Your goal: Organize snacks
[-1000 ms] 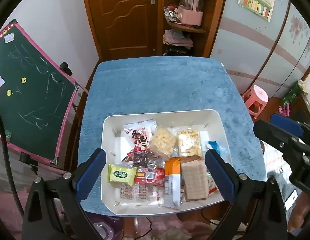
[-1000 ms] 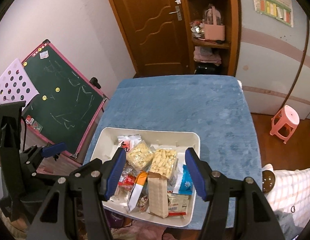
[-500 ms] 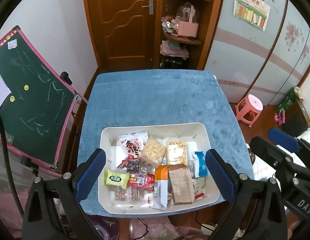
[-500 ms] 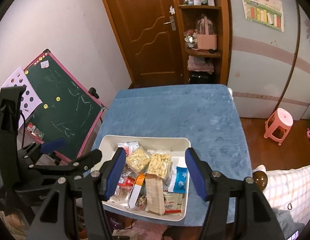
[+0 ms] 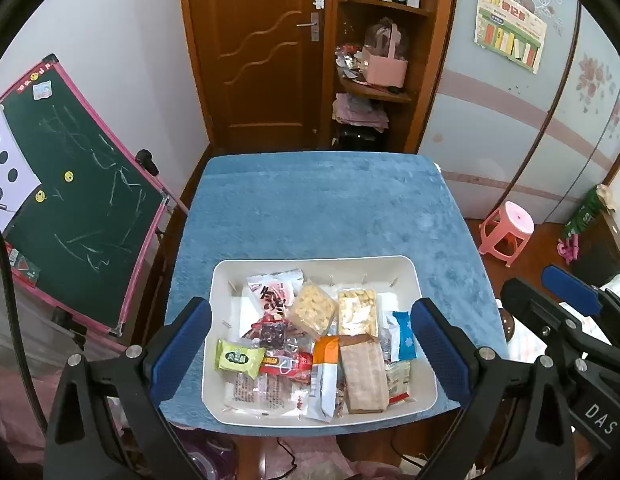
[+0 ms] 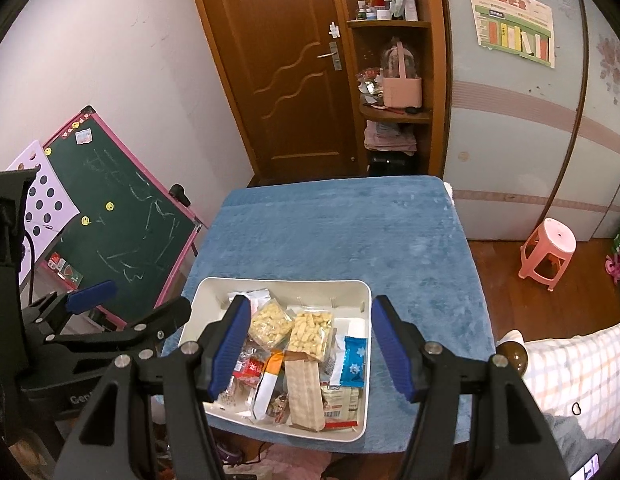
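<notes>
A white tray (image 5: 425, 384) full of several snack packets sits at the near edge of a blue table (image 5: 321, 204). It holds a green packet (image 5: 238, 357), a brown packet (image 5: 363, 376), an orange-white packet (image 5: 325, 376), a blue sachet (image 5: 403, 336) and two clear bags of pale puffs (image 5: 311, 308). My left gripper (image 5: 311, 354) is open and empty, high above the tray. My right gripper (image 6: 310, 346) is open and empty, also above the tray (image 6: 365, 304). The brown packet (image 6: 304, 392) shows there too.
A green chalkboard with a pink frame (image 5: 78, 196) stands left of the table. A wooden door (image 5: 262, 52) and corner shelves (image 5: 373, 92) are behind it. A pink stool (image 5: 507, 228) stands on the floor at the right. The far half of the blue cloth is bare.
Both grippers have risen and pulled back from the tray, which now looks smaller and lower in both views. Both stay open. The snacks have not moved.
</notes>
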Demonstrator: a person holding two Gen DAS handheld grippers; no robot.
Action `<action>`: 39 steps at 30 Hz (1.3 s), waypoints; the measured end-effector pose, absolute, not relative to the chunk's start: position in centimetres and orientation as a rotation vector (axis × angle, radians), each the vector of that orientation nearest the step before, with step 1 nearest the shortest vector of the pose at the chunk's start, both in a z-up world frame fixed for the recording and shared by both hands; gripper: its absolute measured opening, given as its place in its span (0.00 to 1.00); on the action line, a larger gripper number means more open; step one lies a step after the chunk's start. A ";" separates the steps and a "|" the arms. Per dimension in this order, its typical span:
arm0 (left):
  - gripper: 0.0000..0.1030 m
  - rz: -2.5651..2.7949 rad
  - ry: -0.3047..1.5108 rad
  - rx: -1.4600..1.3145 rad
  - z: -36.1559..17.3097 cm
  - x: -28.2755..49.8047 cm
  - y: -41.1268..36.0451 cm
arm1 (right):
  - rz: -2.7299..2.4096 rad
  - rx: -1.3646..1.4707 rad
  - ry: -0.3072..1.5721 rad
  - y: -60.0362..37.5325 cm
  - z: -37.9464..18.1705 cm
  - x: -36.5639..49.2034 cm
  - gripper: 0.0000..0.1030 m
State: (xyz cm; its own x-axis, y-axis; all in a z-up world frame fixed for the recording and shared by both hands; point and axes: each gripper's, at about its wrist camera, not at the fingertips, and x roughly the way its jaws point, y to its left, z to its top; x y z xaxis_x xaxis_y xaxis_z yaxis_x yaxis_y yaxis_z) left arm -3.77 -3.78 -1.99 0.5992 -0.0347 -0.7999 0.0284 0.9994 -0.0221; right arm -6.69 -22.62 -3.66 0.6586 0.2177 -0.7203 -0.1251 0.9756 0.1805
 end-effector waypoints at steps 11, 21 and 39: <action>0.97 -0.027 0.920 0.001 -1.6 -3.9 -4.0 | 0.194 0.126 0.832 -22.9 -3.6 -6.7 0.62; 0.97 -0.030 0.922 0.002 -1.6 -3.9 -3.9 | 0.196 0.133 0.836 -23.0 -3.6 -6.7 0.62; 0.97 -0.030 0.927 0.001 -1.8 -3.8 -3.8 | 0.196 0.139 0.840 -23.0 -3.7 -6.7 0.62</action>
